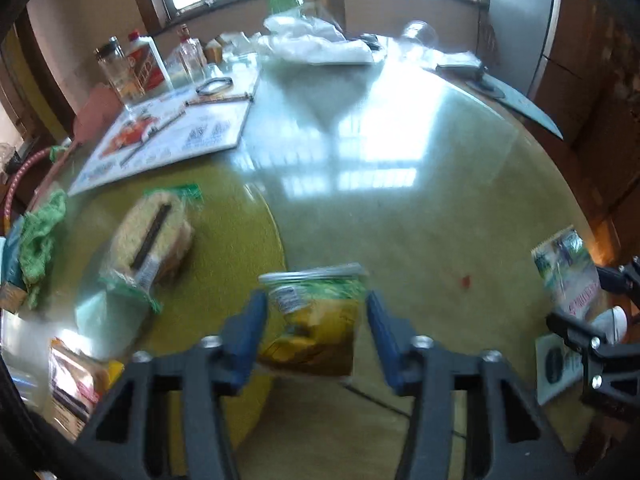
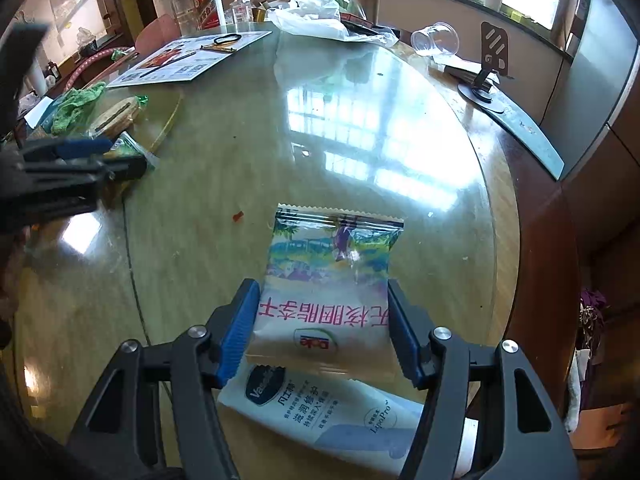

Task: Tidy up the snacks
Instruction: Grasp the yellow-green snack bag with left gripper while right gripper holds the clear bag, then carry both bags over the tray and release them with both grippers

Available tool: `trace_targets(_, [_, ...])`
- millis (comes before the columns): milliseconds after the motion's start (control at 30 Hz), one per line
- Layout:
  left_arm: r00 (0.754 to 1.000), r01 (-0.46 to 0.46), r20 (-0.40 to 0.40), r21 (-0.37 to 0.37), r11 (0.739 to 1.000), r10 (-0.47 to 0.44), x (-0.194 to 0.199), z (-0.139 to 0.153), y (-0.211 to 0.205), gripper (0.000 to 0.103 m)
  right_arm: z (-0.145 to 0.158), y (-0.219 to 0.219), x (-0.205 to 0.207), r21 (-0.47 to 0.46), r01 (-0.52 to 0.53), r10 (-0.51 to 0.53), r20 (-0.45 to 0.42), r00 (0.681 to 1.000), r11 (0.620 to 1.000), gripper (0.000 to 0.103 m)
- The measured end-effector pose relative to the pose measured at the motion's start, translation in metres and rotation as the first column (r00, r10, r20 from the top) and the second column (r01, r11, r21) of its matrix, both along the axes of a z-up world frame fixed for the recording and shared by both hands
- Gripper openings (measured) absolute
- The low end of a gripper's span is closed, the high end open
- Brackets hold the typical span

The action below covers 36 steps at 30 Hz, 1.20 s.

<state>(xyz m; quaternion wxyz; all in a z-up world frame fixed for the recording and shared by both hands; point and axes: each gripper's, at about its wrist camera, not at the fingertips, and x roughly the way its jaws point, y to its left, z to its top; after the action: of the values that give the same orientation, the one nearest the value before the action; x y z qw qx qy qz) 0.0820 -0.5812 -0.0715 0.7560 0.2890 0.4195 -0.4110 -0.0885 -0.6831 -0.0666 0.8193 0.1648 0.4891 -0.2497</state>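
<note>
My left gripper is shut on a green and yellow snack packet and holds it above the edge of the yellow turntable. A clear packet of noodle-like snack lies on the turntable to the left. My right gripper is shut on a white pouch with a colourful picture and red Chinese letters, held just over the glass table. The right gripper and its pouch also show at the right edge of the left wrist view.
A white Vaseline tube lies under the right gripper. A green cloth and other packets lie at the left. A menu sheet, bottles, a plastic bag, a tipped clear cup and a phone stand are at the far side.
</note>
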Motion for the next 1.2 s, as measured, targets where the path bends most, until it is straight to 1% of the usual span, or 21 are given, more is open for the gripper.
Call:
trace_targets(100, [0.998, -0.053, -0.041, -0.052, 0.997, 0.051, -0.002, 0.002, 0.018, 0.036, 0.0, 0.003, -0.001, 0.002, -0.002, 0.002, 0.0, 1.0, 1.0, 0.064])
trace_targets(167, [0.993, -0.097, -0.074, -0.098, 0.99, 0.09, -0.006, 0.004, 0.032, 0.034, 0.0, 0.006, -0.001, -0.004, 0.001, -0.001, 0.005, 1.0, 1.0, 0.064])
trace_targets(200, [0.988, -0.125, -0.103, -0.118, 0.985, 0.113, -0.01, 0.005, 0.043, 0.033, 0.0, 0.009, -0.002, -0.006, -0.003, 0.003, 0.011, 1.0, 1.0, 0.064])
trace_targets(233, [0.984, -0.146, -0.121, -0.13, 0.981, 0.13, -0.013, 0.006, 0.05, 0.033, 0.001, 0.012, -0.002, -0.008, -0.009, 0.01, 0.015, 1.0, 1.0, 0.064])
trace_targets(300, [0.972, -0.202, -0.157, -0.169, 0.965, 0.176, -0.026, 0.009, 0.074, 0.032, 0.001, 0.022, -0.003, -0.009, -0.029, 0.029, 0.019, 0.999, 1.0, 0.063])
trace_targets(400, [0.962, -0.252, -0.159, -0.206, 0.946, 0.221, -0.054, 0.016, 0.111, 0.032, 0.002, 0.045, -0.006, -0.018, -0.08, 0.081, 0.03, 0.996, 0.997, 0.062])
trace_targets(500, [0.94, -0.302, -0.242, -0.273, 0.913, 0.239, -0.086, 0.018, 0.162, 0.032, 0.002, 0.074, -0.013, -0.028, -0.133, 0.135, 0.046, 0.99, 0.991, 0.062])
trace_targets(567, [0.929, -0.328, -0.275, -0.29, 0.899, 0.25, -0.097, 0.016, 0.188, 0.032, 0.003, 0.1, -0.018, -0.037, -0.172, 0.174, 0.042, 0.984, 0.984, 0.062])
trace_targets(633, [0.921, -0.354, -0.276, -0.295, 0.888, 0.275, -0.11, 0.017, 0.214, 0.032, 0.003, 0.127, -0.023, -0.04, -0.227, 0.229, 0.05, 0.972, 0.973, 0.062])
trace_targets(733, [0.908, -0.392, -0.291, -0.338, 0.856, 0.301, -0.119, 0.026, 0.249, 0.032, 0.004, 0.163, -0.027, -0.043, -0.278, 0.28, 0.06, 0.958, 0.96, 0.061])
trace_targets(800, [0.907, -0.405, -0.275, -0.363, 0.839, 0.319, -0.125, 0.037, 0.272, 0.032, 0.003, 0.184, -0.025, -0.044, -0.298, 0.3, 0.066, 0.952, 0.954, 0.059])
trace_targets(867, [0.909, -0.408, -0.252, -0.38, 0.83, 0.332, -0.127, 0.045, 0.289, 0.032, 0.004, 0.204, -0.02, -0.04, -0.319, 0.321, 0.077, 0.944, 0.947, 0.057])
trace_targets(933, [0.905, -0.419, -0.252, -0.396, 0.817, 0.342, -0.126, 0.053, 0.307, 0.032, 0.004, 0.221, -0.013, -0.026, -0.338, 0.339, 0.092, 0.936, 0.941, 0.055])
trace_targets(1000, [0.894, -0.445, -0.256, -0.415, 0.794, 0.367, -0.12, 0.061, 0.331, 0.032, 0.006, 0.234, -0.005, 0.014, -0.361, 0.357, 0.122, 0.926, 0.933, 0.053])
trace_targets(1067, [0.881, -0.471, -0.273, -0.434, 0.768, 0.386, -0.116, 0.066, 0.355, 0.032, 0.008, 0.245, 0.005, 0.027, -0.365, 0.359, 0.13, 0.924, 0.931, 0.051])
trace_targets(1133, [0.868, -0.497, -0.279, -0.461, 0.735, 0.411, -0.111, 0.074, 0.379, 0.032, 0.013, 0.252, 0.012, 0.06, -0.38, 0.367, 0.157, 0.917, 0.923, 0.049])
trace_targets(1200, [0.861, -0.507, -0.256, -0.51, 0.695, 0.44, -0.108, 0.082, 0.403, 0.032, 0.024, 0.264, 0.02, 0.083, -0.409, 0.388, 0.194, 0.901, 0.909, 0.049])
